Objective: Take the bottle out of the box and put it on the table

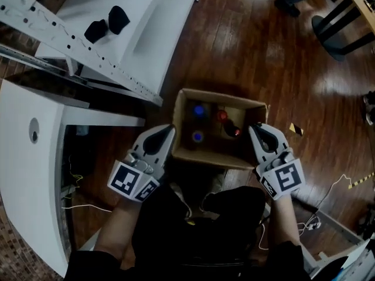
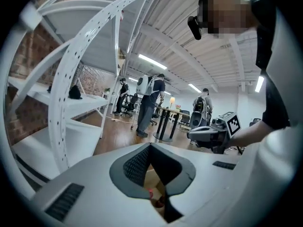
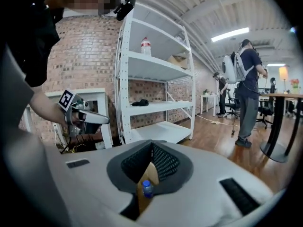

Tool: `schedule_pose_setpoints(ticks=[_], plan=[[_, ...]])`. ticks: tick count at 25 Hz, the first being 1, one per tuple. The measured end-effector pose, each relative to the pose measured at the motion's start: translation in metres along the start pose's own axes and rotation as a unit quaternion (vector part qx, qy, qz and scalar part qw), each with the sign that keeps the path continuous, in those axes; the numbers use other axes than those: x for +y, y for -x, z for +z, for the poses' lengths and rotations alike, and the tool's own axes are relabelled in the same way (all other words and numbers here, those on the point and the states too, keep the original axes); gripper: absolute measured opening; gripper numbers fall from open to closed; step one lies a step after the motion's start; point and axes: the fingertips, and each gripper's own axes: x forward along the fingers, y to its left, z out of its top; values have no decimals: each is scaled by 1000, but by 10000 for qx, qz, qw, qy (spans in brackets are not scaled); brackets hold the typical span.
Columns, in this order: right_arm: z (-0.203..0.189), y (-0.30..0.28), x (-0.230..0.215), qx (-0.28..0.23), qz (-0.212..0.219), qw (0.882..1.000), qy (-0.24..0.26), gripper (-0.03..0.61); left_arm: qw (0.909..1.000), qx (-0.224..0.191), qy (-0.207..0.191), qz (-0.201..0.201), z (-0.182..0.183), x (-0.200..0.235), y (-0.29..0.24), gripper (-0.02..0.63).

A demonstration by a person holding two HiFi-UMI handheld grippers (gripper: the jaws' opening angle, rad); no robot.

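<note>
On the wooden floor (image 1: 246, 51), just ahead of the person's knees, sits an open cardboard box (image 1: 211, 157). Inside the box stand two blue-capped bottles (image 1: 199, 110) and two red-capped bottles (image 1: 222, 115), none lifted out. The left gripper (image 1: 171, 129) hangs at the box's near left corner, jaws closed on nothing. The right gripper (image 1: 252, 127) hangs at the box's near right corner, jaws likewise closed and empty. Whether either touches the box cannot be told. A white worktop (image 1: 23, 174) stands left of the box.
</note>
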Motion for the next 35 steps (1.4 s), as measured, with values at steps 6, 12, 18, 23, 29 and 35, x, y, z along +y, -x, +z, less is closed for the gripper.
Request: schedule_pose_setpoints(ticks=[6,12,18,23,29,35], plan=[[-113,-78,2,185,665,9915,1106,6,9985,-330,-307,-310,-112,35,-46,-3],[-154,-124,34,350,1155,9877,996,78,9986,-232,-421,-238,-158,56,-48,-3],[-208,-147,60,1069,1841,9725,945,80,9990,133,-214,-382,-179,61,-53,-3],[-253,-164,78,1546,2457,9507,1095,95,9972,281,-435,-538,-200,66,-55,-3],[-298,-177,103,1938,3198,9169,1392,276,9967,227,-447,-636,-211,66,-50,-3],[-335,-189,118,2105,3625,8802,2225,298,9981,401,-289,-365,-224,76,-37,-3]])
